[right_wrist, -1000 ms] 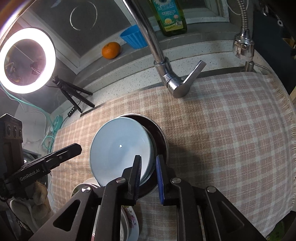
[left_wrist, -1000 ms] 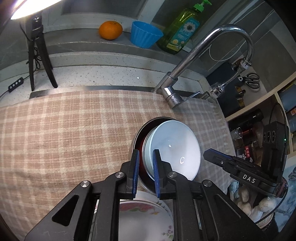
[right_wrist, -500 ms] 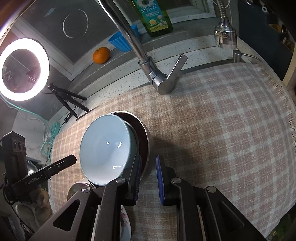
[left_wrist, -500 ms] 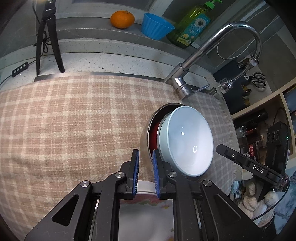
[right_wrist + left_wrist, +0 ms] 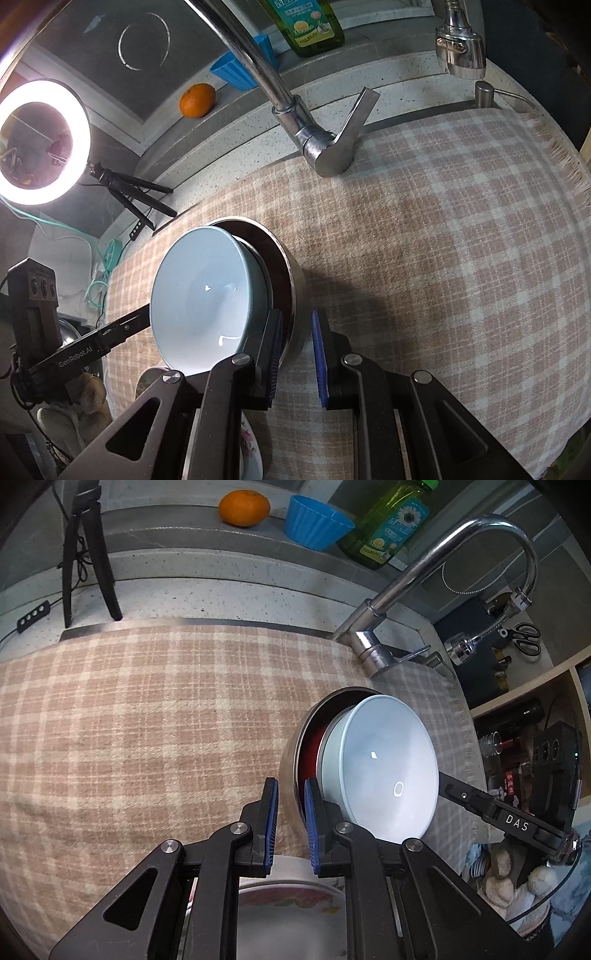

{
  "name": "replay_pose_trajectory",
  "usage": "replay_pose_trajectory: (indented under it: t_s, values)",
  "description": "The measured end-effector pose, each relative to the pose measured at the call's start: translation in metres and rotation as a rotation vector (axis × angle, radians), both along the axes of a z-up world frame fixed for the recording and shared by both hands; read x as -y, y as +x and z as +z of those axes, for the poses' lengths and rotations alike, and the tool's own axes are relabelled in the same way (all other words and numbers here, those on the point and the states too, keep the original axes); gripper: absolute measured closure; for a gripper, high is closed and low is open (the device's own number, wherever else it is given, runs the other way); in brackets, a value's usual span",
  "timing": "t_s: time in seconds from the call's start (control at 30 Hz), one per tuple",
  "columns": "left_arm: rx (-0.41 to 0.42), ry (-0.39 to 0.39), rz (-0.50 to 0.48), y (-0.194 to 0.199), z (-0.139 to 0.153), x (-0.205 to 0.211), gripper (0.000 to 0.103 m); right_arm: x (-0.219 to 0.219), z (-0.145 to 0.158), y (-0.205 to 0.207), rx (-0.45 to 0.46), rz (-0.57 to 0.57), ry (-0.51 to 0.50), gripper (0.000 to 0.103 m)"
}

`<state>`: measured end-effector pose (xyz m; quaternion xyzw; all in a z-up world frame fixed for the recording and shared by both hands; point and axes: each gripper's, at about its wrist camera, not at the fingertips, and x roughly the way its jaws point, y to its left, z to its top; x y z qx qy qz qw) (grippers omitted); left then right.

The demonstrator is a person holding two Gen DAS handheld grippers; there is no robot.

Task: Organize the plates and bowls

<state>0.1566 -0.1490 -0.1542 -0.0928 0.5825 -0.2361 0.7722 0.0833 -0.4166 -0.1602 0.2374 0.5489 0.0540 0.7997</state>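
Observation:
A pale blue bowl sits nested in a steel bowl with a red inside on the checked cloth. My left gripper straddles the steel bowl's near rim, one finger inside, one outside, jaws a narrow gap apart. My right gripper straddles the same steel bowl's rim on the other side, next to the blue bowl. A floral plate lies under the left gripper; its edge shows in the right wrist view.
A chrome tap rises behind the cloth. On the back ledge stand an orange, a blue cup and a green soap bottle. A ring light on a tripod is at the left. Shelves lie to the right.
Both grippers have moved from the blue bowl's rim outward to the steel bowl's rim. The nested bowls appear tilted and shifted right in the left view.

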Motion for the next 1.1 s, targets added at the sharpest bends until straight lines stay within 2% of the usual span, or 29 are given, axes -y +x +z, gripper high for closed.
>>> replay_pose_trajectory:
  t_s: [0.37,0.63,1.1]
  values:
    - [-0.02,-0.002,0.006,0.005,-0.007,0.001,0.094,-0.006,-0.008,0.011,-0.028,0.023,-0.011,0.088]
    - [-0.016,0.009,-0.004,0.006,-0.007,0.005,0.096,-0.012,-0.011,0.016,-0.05,0.046,-0.033,0.093]
    - [-0.014,0.001,-0.012,0.007,-0.001,0.006,0.096,-0.01,-0.009,0.015,-0.07,0.017,-0.034,0.094]
